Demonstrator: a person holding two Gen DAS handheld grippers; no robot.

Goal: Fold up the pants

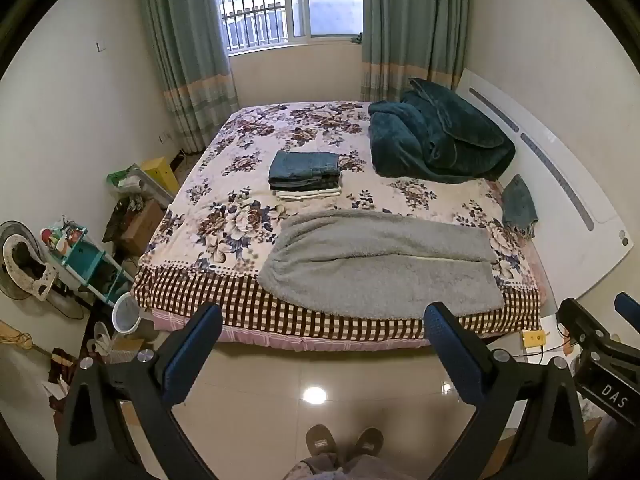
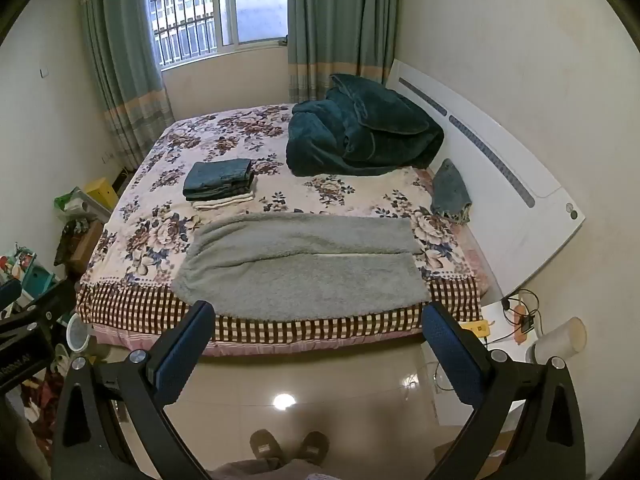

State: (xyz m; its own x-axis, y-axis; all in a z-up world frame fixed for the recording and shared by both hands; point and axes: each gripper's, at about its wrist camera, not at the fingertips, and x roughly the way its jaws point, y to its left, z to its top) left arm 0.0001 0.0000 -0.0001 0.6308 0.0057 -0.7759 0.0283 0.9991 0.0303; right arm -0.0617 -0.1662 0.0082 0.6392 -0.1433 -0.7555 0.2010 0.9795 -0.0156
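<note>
Two brown slippers [image 1: 343,442] are showing at the bottom of both wrist views, standing on glossy floor tiles [image 1: 320,364] that are reflecting a ceiling light. Just above them the left tool [image 1: 322,330] is hanging over the floor with its blue-padded fingers [image 1: 192,354] spread as wide as they go and nothing between them. The right tool [image 2: 318,330] is doing the same in its own view, gaping fully and gripping nothing; part of it is also peeking in at the right edge of the left wrist view. Both tools are pointing down toward the near edge of the bed [image 1: 280,320] and are staying clear of it.

Grey fleece pants [image 1: 380,264] are lying flat across the near part of the bed, waistband at the left, legs side by side running to the right, the lower leg reaching onto the checked border of the floral bedspread [image 1: 224,184]. Behind them, well apart, a stack of folded clothes [image 1: 306,174] is sitting near the middle of the bed, dark denim on top and pale pieces underneath. A dark teal blanket [image 1: 436,140] is bunching up at the far right by the white headboard [image 1: 560,176], and a small teal cloth [image 1: 519,206] is leaning at the bed's right edge. Green curtains [image 1: 188,48] are framing a barred window [image 1: 264,4]. Clutter is crowding the floor at the left, including a turquoise rack [image 1: 86,256].
</note>
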